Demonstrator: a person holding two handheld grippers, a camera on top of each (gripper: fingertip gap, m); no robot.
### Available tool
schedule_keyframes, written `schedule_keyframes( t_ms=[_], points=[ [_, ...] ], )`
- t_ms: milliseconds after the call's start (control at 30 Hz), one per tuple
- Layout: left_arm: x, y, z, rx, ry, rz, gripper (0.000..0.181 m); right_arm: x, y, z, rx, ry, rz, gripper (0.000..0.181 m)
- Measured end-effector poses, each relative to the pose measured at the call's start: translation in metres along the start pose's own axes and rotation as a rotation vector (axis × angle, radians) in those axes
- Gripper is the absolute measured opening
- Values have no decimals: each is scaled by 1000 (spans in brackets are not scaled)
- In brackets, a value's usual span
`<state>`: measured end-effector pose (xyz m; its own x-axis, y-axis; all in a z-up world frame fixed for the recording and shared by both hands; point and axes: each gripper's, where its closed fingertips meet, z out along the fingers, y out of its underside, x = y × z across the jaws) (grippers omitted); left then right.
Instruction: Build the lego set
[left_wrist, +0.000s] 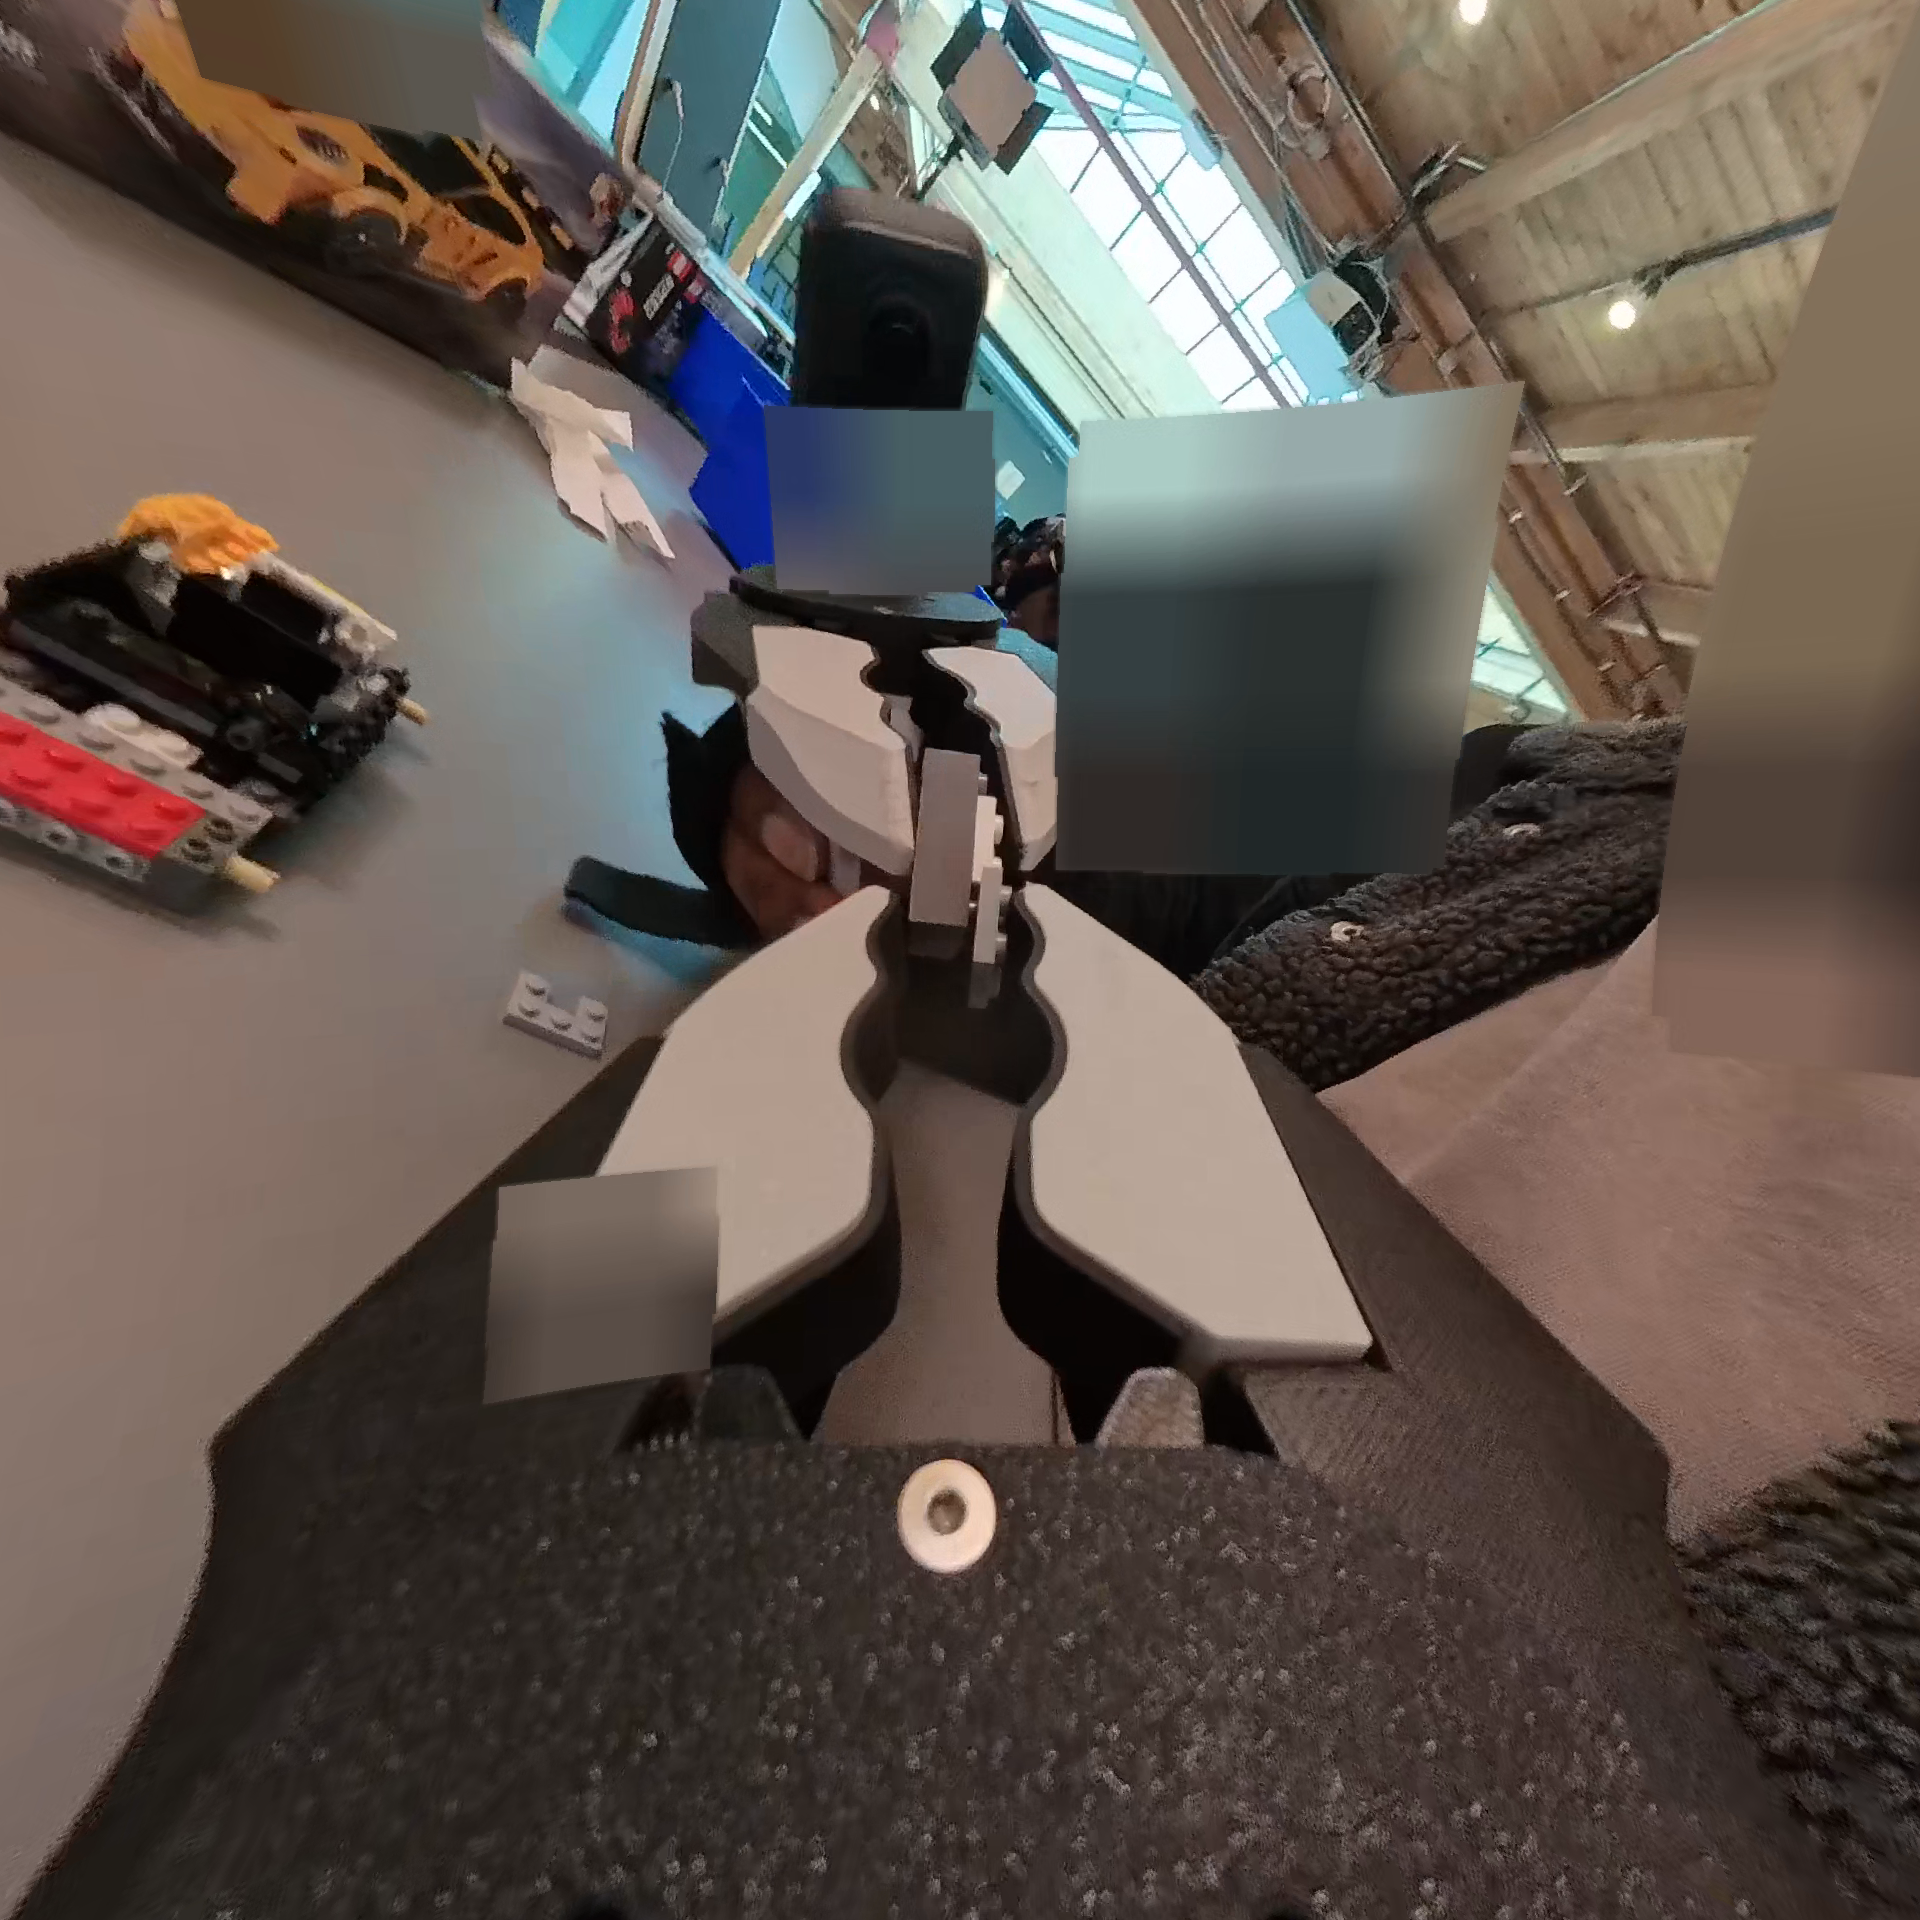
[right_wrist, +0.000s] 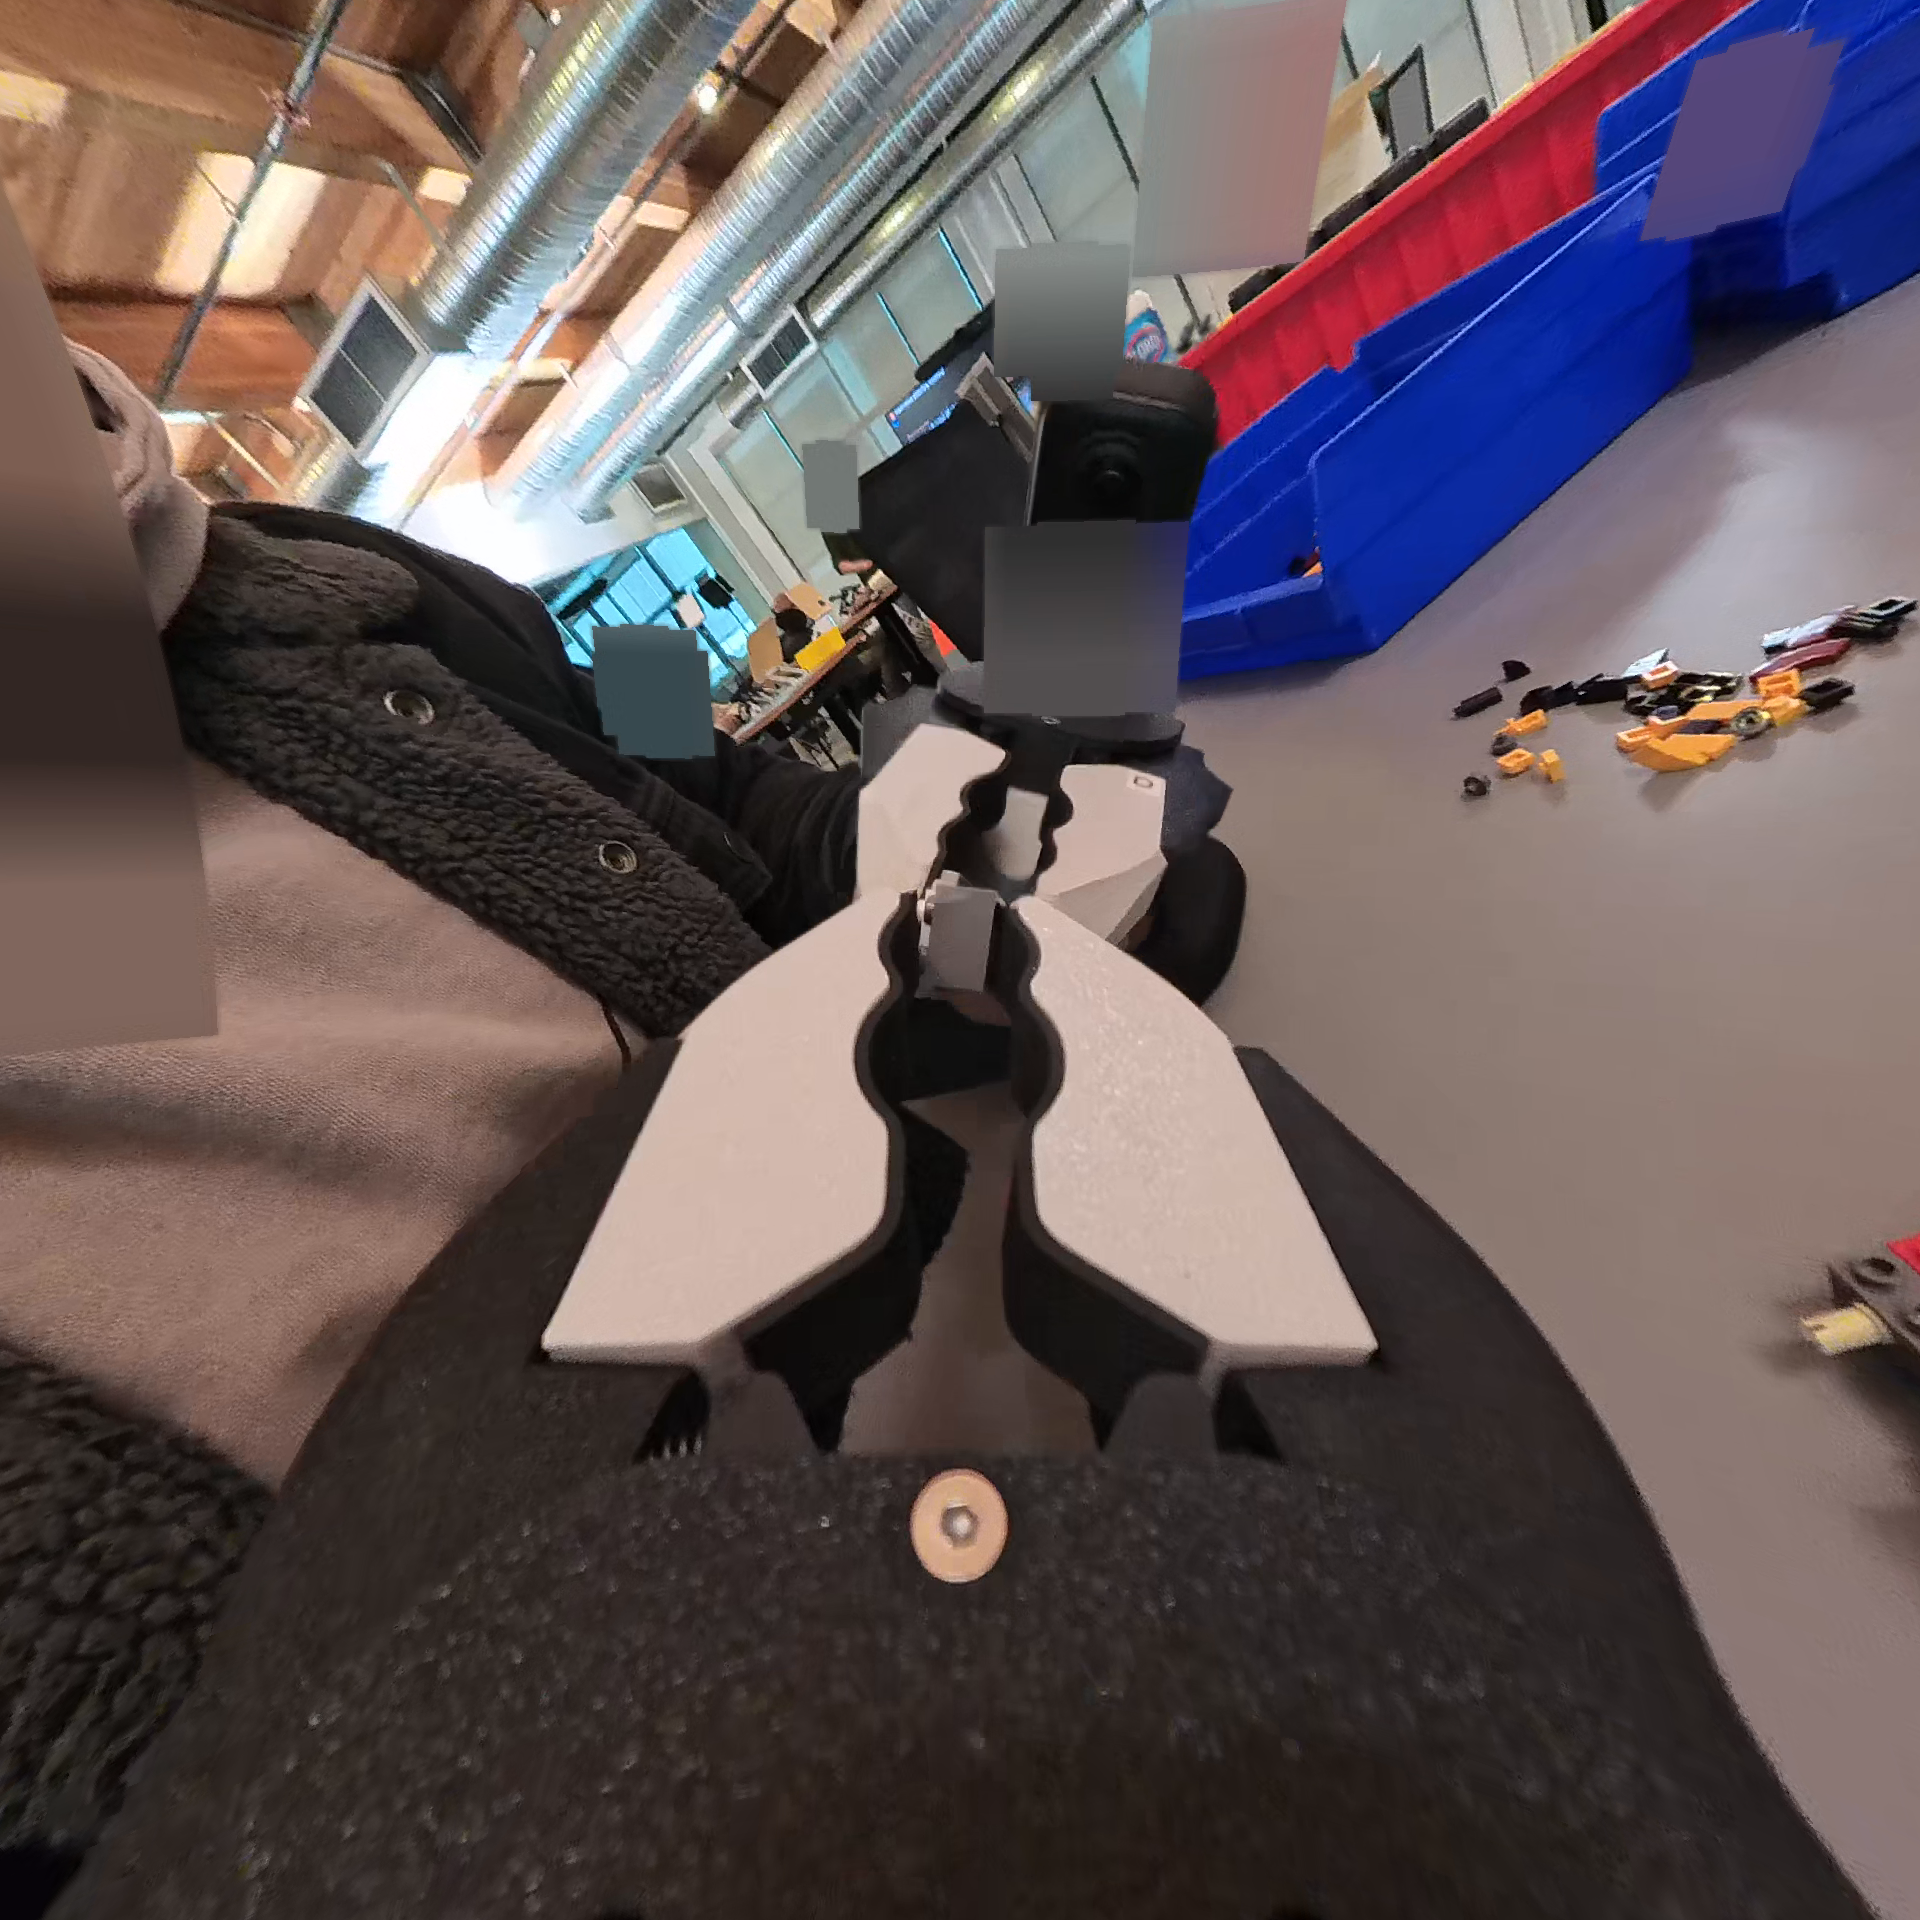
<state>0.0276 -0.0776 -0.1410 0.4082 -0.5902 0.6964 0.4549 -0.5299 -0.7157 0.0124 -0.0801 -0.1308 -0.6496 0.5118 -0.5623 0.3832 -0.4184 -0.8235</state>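
Both grippers meet tip to tip in the air above the grey table (left_wrist: 312, 1143). My left gripper (left_wrist: 956, 925) is shut on a small assembly of light grey plates (left_wrist: 943, 842). My right gripper (right_wrist: 961, 920) is shut on the same grey plates (right_wrist: 956, 951) from the other end. Each gripper shows opposite in the other's view: the right one in the left wrist view (left_wrist: 940, 727), the left one in the right wrist view (right_wrist: 1003, 831). The partly built car chassis (left_wrist: 187, 707), black, grey and red with an orange part on top, lies on the table to the left.
A loose grey plate (left_wrist: 556, 1010) lies near my left gripper. A set box with a yellow car picture (left_wrist: 343, 197) and white paper scraps (left_wrist: 592, 457) lie farther back. Loose orange and black pieces (right_wrist: 1683, 707) lie before blue bins (right_wrist: 1455, 447). The person's fleece jacket (right_wrist: 468, 748) is close. Both grippers' tips are close together, under 4 cm apart.
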Motion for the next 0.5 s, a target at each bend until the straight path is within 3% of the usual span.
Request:
schedule_keyframes(
  t_ms=[500],
  points=[
    [5, -14, 6, 92, -3, 103, 17, -3, -16, -4, 121, -40, 53, 14]
  ],
)
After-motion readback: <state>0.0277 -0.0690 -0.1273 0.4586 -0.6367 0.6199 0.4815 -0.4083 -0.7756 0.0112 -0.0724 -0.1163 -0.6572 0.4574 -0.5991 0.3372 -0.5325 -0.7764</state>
